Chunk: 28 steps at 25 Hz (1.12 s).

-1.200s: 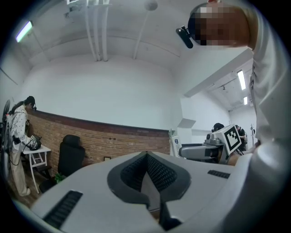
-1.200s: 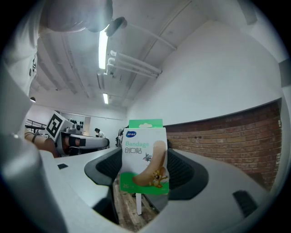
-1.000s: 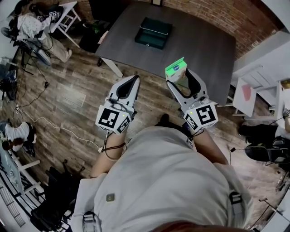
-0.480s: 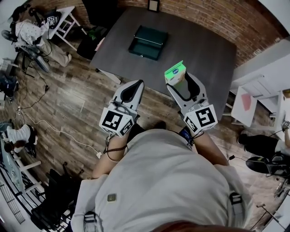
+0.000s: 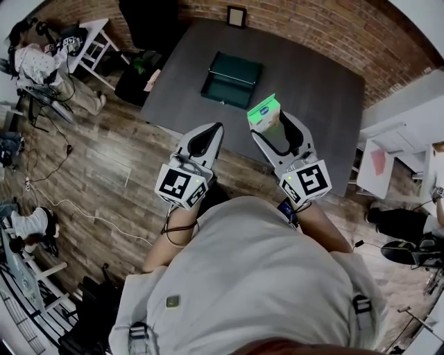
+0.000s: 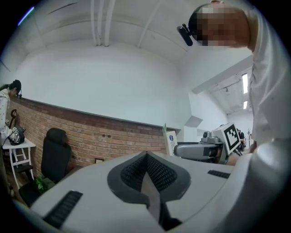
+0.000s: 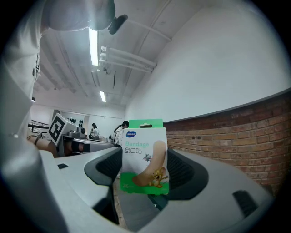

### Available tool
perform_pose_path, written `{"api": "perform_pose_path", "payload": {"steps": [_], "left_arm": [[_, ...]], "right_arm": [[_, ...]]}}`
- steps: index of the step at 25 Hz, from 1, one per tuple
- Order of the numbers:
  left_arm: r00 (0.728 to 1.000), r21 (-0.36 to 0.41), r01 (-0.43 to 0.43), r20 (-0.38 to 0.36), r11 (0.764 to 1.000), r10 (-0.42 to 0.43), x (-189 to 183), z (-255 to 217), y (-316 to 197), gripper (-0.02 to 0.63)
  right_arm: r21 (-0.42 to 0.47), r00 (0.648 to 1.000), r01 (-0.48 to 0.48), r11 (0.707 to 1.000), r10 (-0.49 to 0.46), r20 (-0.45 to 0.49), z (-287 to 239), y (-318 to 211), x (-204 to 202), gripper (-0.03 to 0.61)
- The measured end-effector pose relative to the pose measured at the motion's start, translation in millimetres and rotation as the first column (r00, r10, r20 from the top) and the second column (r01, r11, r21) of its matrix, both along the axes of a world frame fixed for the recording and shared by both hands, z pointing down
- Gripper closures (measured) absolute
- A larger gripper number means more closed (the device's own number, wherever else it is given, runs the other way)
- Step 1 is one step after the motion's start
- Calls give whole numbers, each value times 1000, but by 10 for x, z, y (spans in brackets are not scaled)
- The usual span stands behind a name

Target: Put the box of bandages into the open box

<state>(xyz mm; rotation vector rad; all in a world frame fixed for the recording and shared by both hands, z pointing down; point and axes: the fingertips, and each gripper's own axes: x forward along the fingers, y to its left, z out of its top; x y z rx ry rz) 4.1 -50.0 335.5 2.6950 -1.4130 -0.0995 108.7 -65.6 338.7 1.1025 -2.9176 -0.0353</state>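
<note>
1. Right gripper (image 5: 270,130): the jaws are clamped on the box of bandages (image 5: 263,111), one jaw on each side. The right gripper view shows the box of bandages (image 7: 144,157) upright between the jaws, with its printed face toward the camera and its green flap on top.
2. Left gripper (image 5: 209,132): the jaws are pressed together with nothing between them (the left gripper view shows the two pads meeting at one seam (image 6: 147,157)).
3. The two grippers sit side by side at the centre of the head view, apart from each other and both pointing toward the top of the frame.
4. Position of the held box: centre of the head view, just right of the middle. It shows against the near edge strip of the dark table (image 5: 316,76).
5. Open box (image 5: 232,72): dark green with its lid raised, it rests on the table in the upper middle of the frame. It is above and left of the held box, well apart from it.
6. Clearance: bare table top surrounds the open box on all sides, with the widest stretch to its right.
7. Table limits: the near edge runs diagonally from the left centre toward the lower right, and the far edge meets the brick wall (image 5: 312,21) at the top.
8. Left of the table, the wooden floor (image 5: 104,152) lies open.
</note>
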Motion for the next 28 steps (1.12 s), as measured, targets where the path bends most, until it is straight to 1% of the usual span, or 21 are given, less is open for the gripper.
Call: {"api": "perform_pose_path", "payload": {"steps": [8, 12, 16, 20, 23, 28], "left_arm": [[996, 11, -92, -10, 996, 92, -629, -54, -670, 598], [991, 4, -134, -8, 991, 134, -944, -46, -893, 598], [986, -10, -166, -8, 986, 166, -1177, 9, -1081, 598], [981, -41, -193, -11, 980, 193, -1279, 138, -1296, 598], [978, -62, -208, -11, 976, 208, -1263, 245, -1448, 598], [978, -86, -210, -9, 974, 210, -1167, 384, -1734, 598]], "right_arm": [[-2, 997, -70, 998, 70, -13, -71, -575, -701, 278], [-10, 995, -104, 995, 104, -14, -74, -760, -1042, 278], [-26, 991, -133, 991, 133, -22, -6, -921, -1276, 277], [-57, 986, -161, 985, 159, -38, 137, -1127, -1363, 278], [-81, 983, -176, 981, 172, -57, 255, -1282, -1340, 278], [-130, 985, -152, 980, 138, -107, 532, -1582, -1276, 278]]}}
